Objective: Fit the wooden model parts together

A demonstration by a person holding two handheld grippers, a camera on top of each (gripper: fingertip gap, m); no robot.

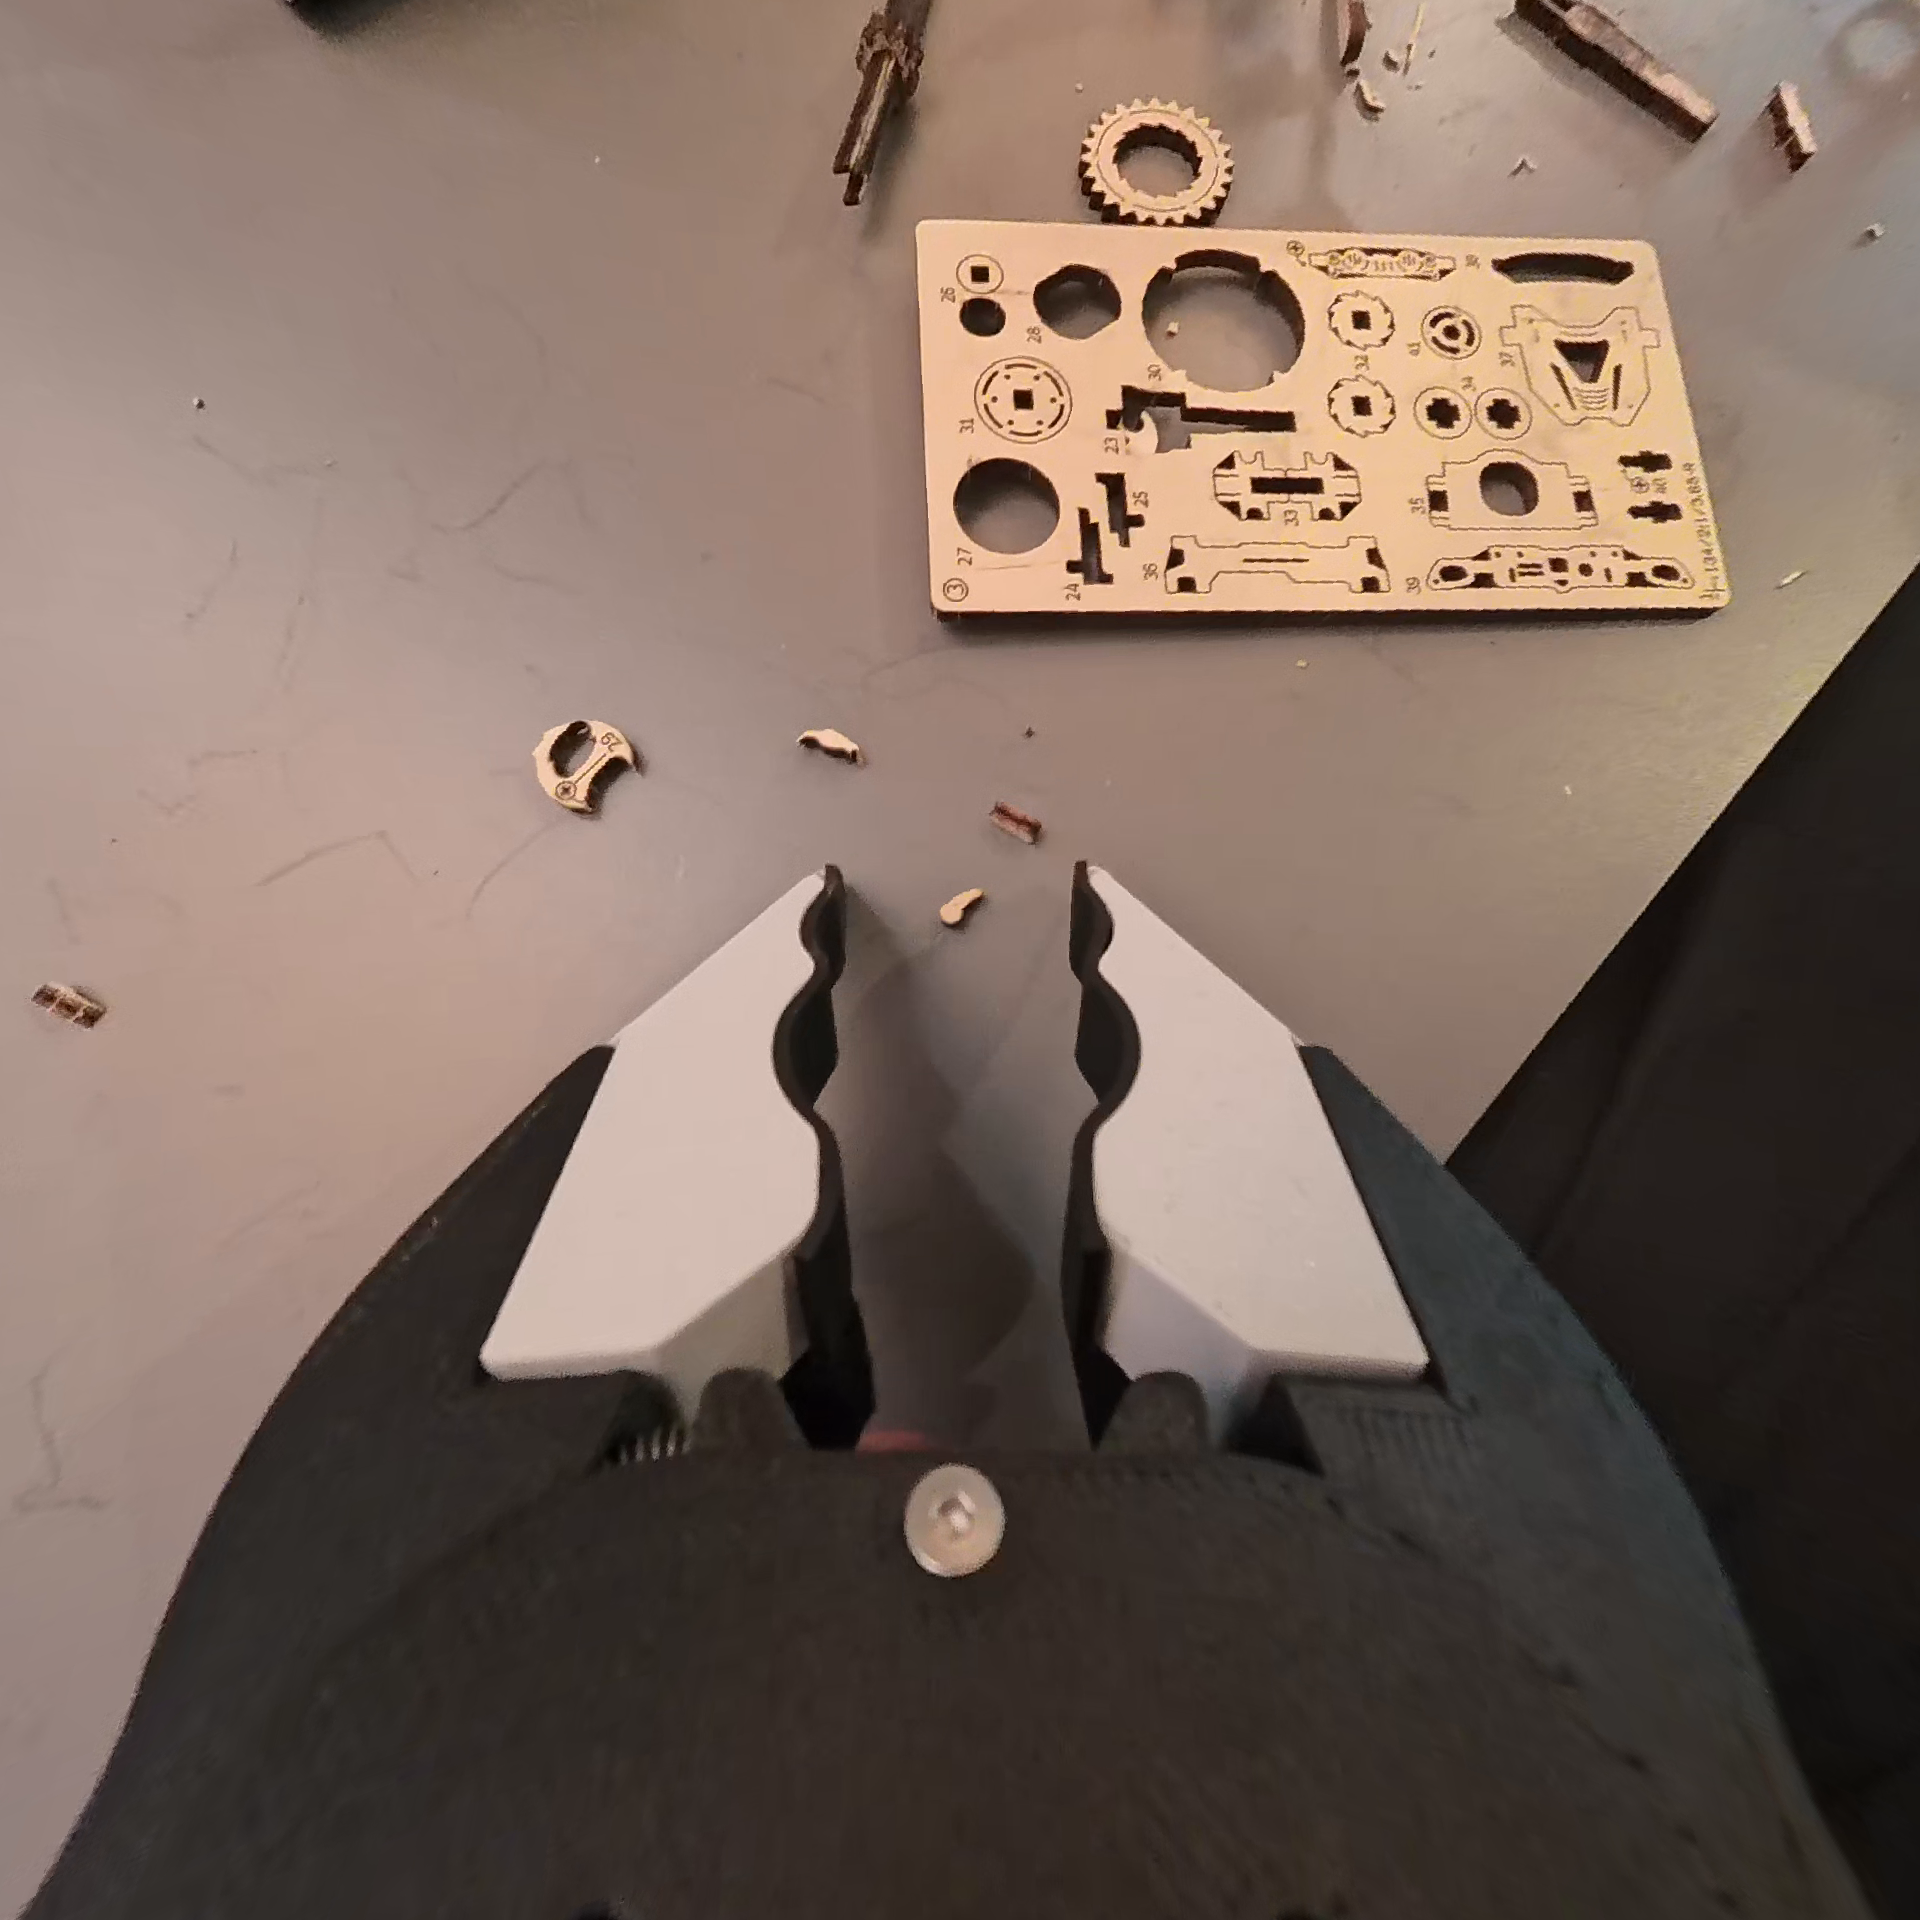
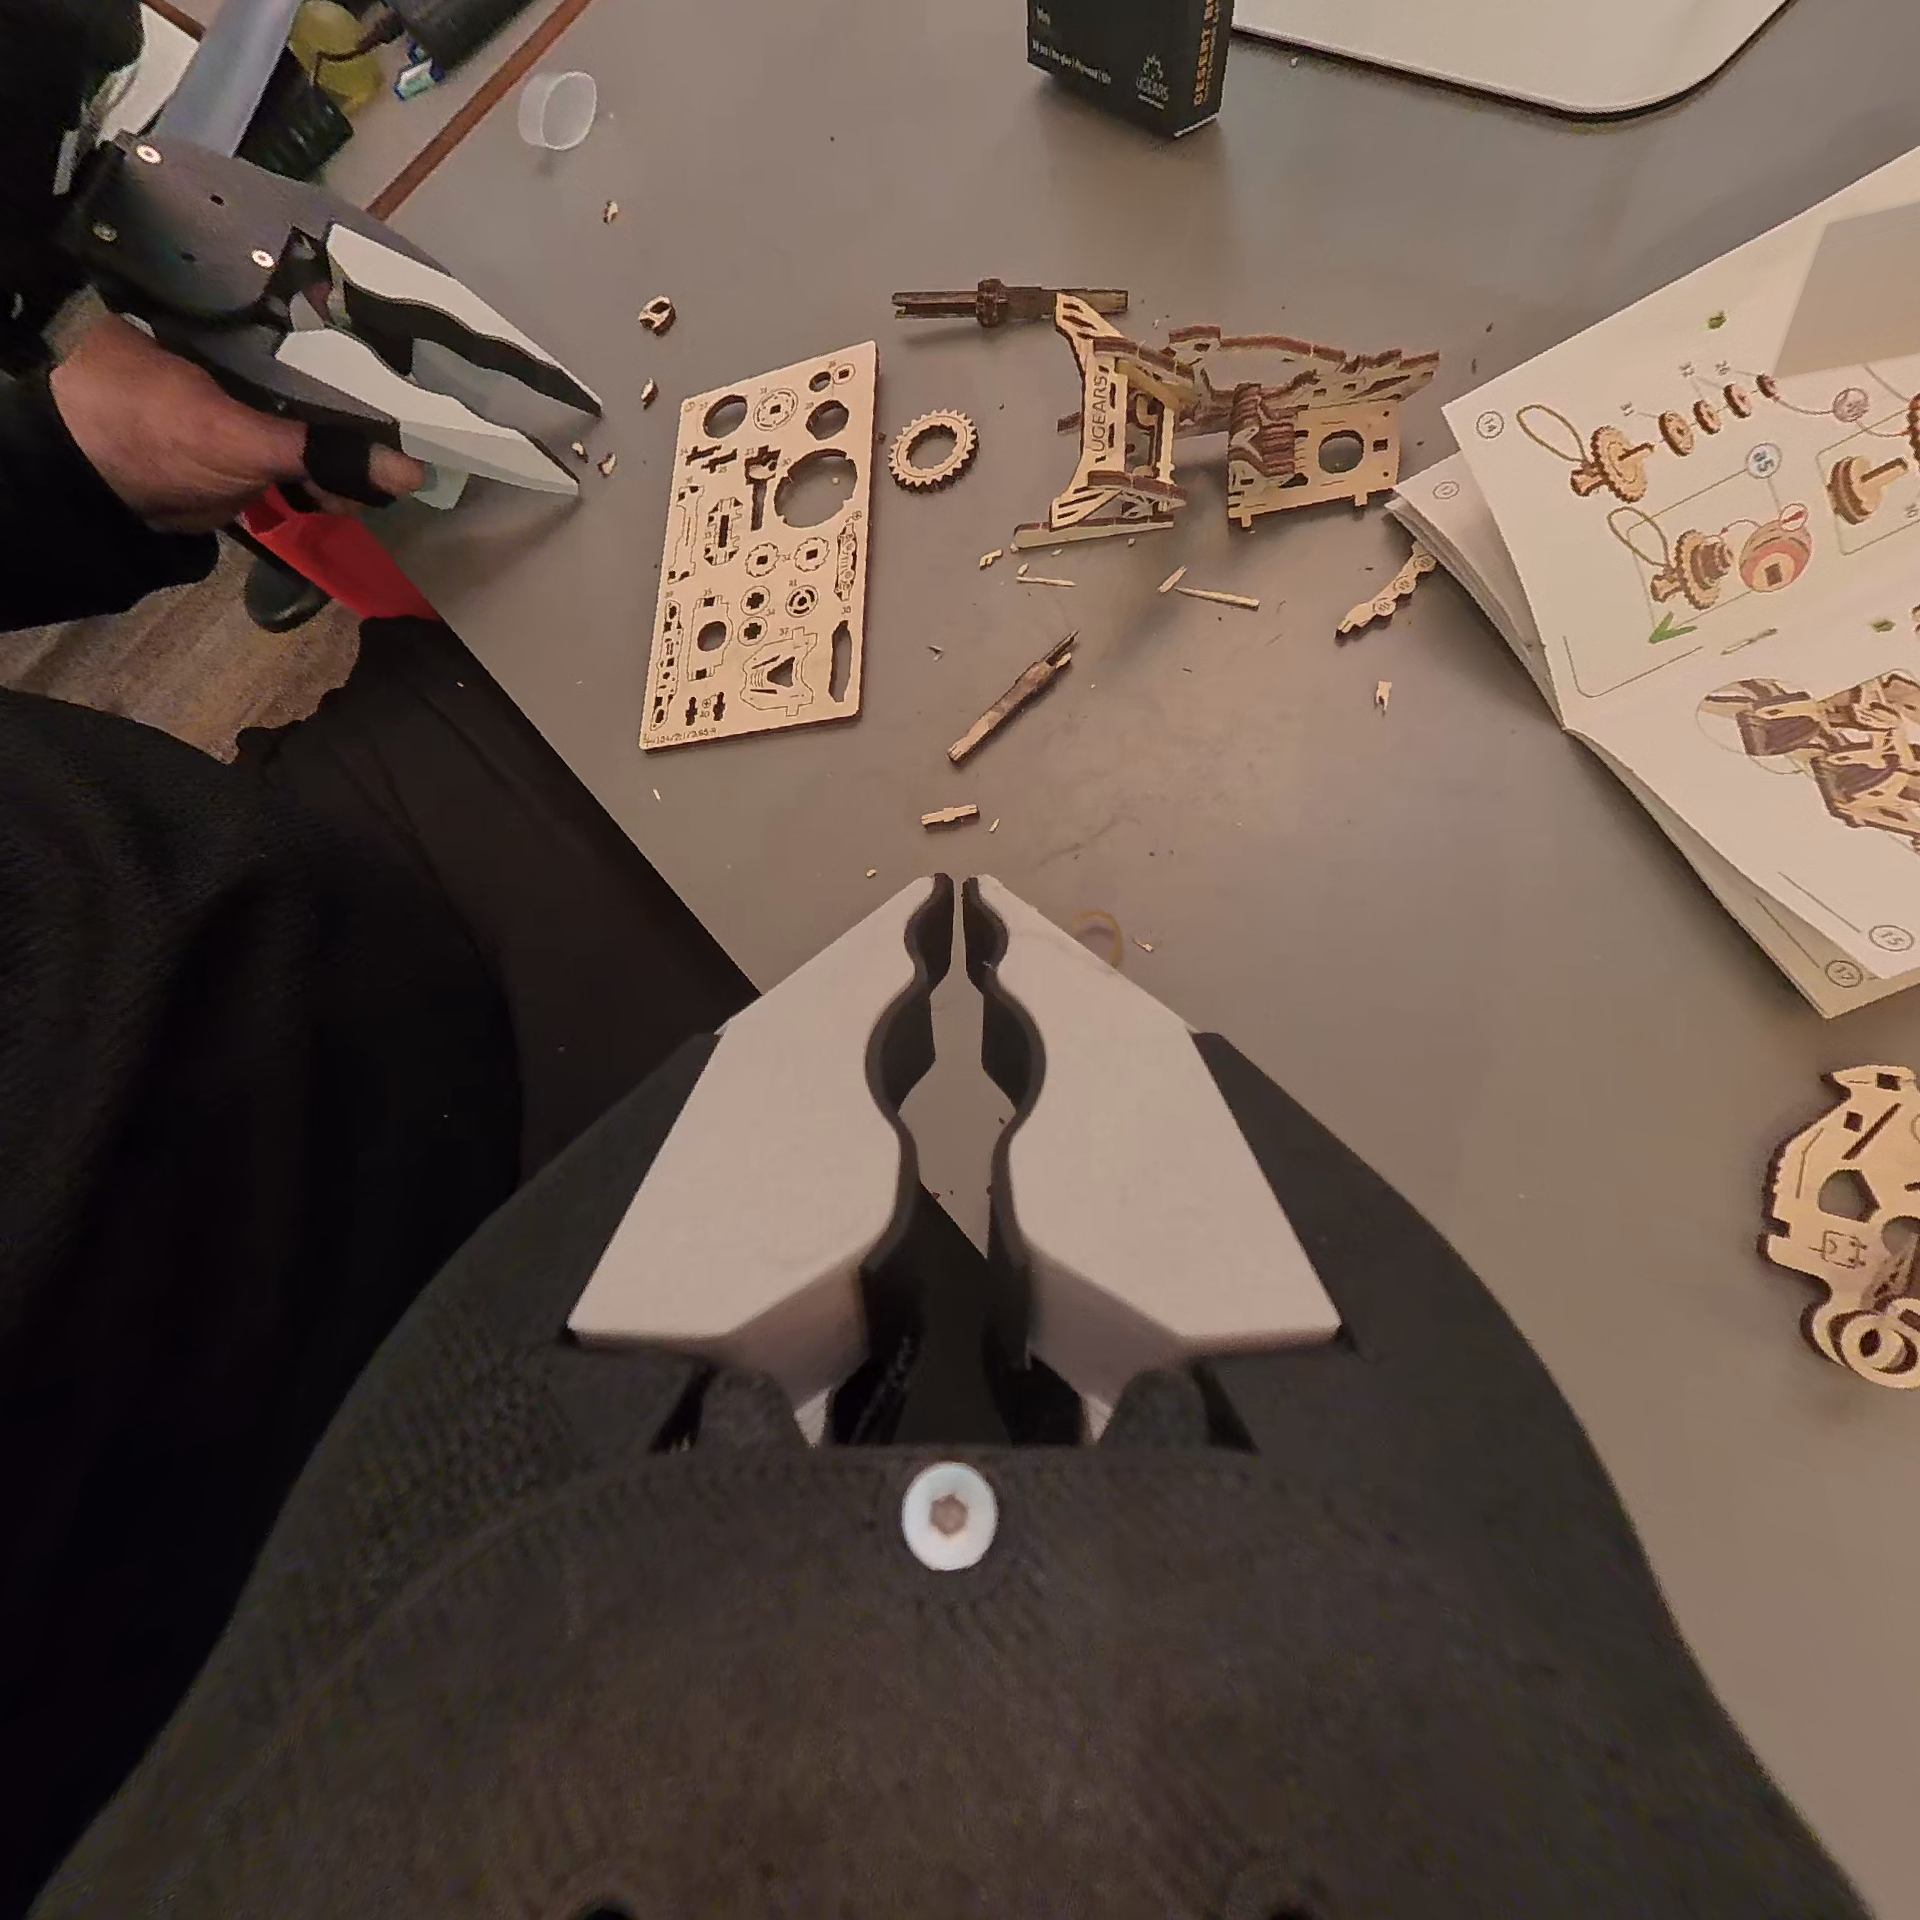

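A laser-cut wooden parts sheet [image 1: 1309,426] lies on the grey table, also in the right wrist view [image 2: 758,551]. A wooden gear [image 1: 1158,158] lies just beyond it, seen in the right wrist view [image 2: 933,449] too. A partly built wooden frame [image 2: 1205,426] stands farther right, with a dark axle [image 2: 1003,301] behind it. My left gripper [image 1: 954,883] is open and empty, low over small wood scraps [image 1: 961,906]. It also shows at the left of the right wrist view [image 2: 587,442]. My right gripper [image 2: 957,885] is shut and empty above the table's near edge.
An open instruction booklet [image 2: 1704,644] lies at the right, with a finished wooden car piece [image 2: 1849,1216] below it. A dark box [image 2: 1132,62] and a clear cap [image 2: 558,109] stand at the back. A small round piece [image 1: 584,765], a stick [image 2: 1013,701] and splinters are scattered about. About 35 cm separates my left fingertips from my right. My right tips are about 25 cm from the wooden gear [image 1: 1158,158], my left tips only 15 cm. The right camera catches it too, in the right wrist view [image 2: 936,449]. The dark axle [image 2: 1003,301] lies some 20 cm from my left tips, 30 cm from my right tips.
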